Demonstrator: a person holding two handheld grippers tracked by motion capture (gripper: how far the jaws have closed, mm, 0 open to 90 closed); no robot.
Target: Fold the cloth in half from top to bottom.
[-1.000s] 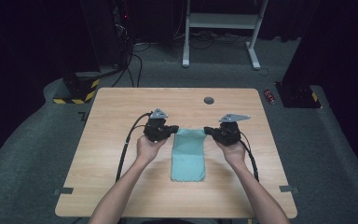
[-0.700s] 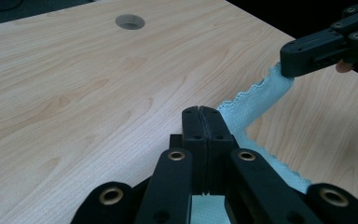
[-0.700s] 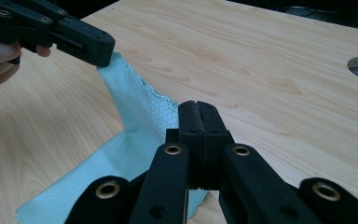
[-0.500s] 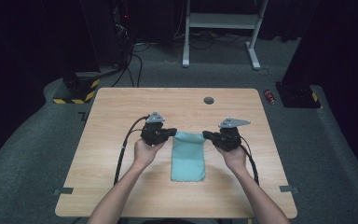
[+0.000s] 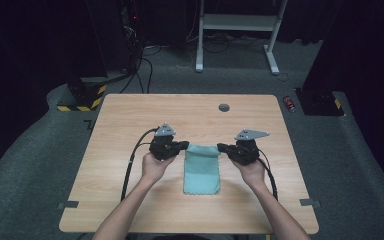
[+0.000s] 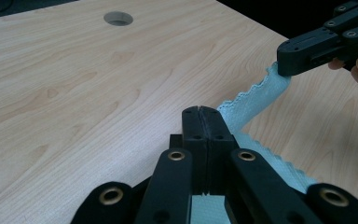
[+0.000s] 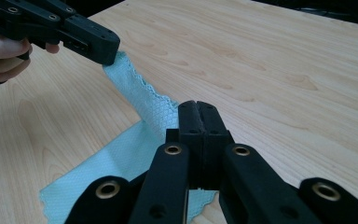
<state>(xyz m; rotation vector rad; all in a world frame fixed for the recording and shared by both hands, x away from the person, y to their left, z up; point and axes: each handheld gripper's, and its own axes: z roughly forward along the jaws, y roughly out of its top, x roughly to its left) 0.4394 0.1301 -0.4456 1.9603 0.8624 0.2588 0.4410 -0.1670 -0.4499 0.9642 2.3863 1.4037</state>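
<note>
**Teal cloth gripped at its two far corners**

A light wooden rectangular tabletop (image 5: 130, 200) is seen from above, with a person's forearms entering from the near edge. At the left, the left gripper (image 5: 185, 145) is held in the left hand (image 5: 152, 167), its black cable (image 5: 128, 167) trailing back along the tabletop and a grey three-cornered plate carried on top. Its jaws are closed on the far left corner of a small teal, scallop-edged woven cloth (image 5: 201, 170); in the left gripper view the two black jaws are seen pressed together with the cloth's edge pinched between them.

In the middle of the tabletop, the cloth is laid lengthwise, running from the grippers toward the person. Its near part rests flat on the wood, while its far edge is lifted slightly and drawn between the two grippers, as the gripper views show.

At the right, the right gripper (image 5: 221, 147) is held in the right hand (image 5: 252, 170), and its jaws are likewise closed on the far right corner of the cloth. Both grippers are pointed inward, toward each other.

Farther back, a small round grey cable hole (image 5: 224, 107) is set in the tabletop, well apart from the cloth.
</note>
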